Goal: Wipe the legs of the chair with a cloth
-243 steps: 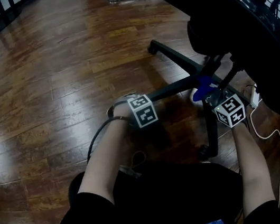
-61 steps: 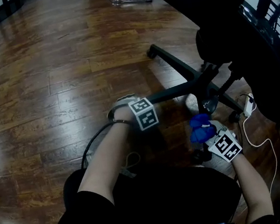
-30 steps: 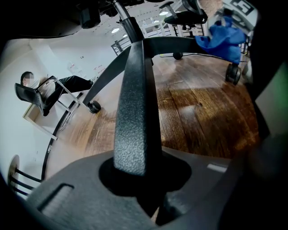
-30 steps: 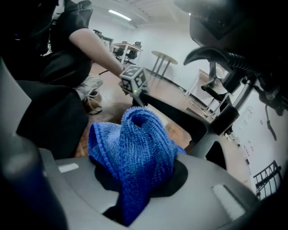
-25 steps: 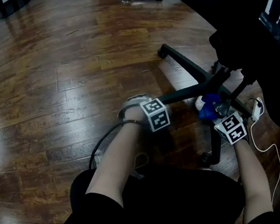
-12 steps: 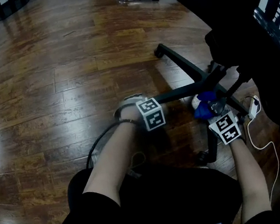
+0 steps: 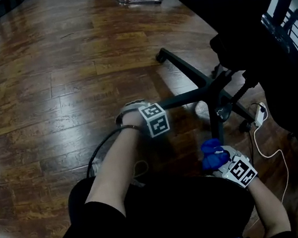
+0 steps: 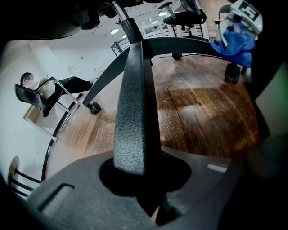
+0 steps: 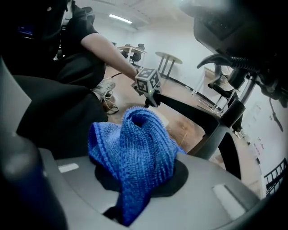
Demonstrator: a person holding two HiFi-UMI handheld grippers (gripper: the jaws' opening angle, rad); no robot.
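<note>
Head view: left gripper (image 7: 158, 110) clamped on black chair leg (image 7: 185, 98); right gripper (image 7: 220, 160) pinches bunched blue cloth (image 7: 211, 153) near end of another leg (image 7: 215, 126).

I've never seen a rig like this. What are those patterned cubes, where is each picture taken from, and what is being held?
There is no robot: a person holds a two-jaw gripper in each hand, and the patterned cubes are parts of those grippers. The head view looks down from the person's head at a wooden floor and an office chair. The other two views come from cameras on the grippers. The left gripper is clamped on a chair leg. The right gripper holds a blue cloth near another leg's end; contact is unclear. A white power strip lies on the floor.
</note>
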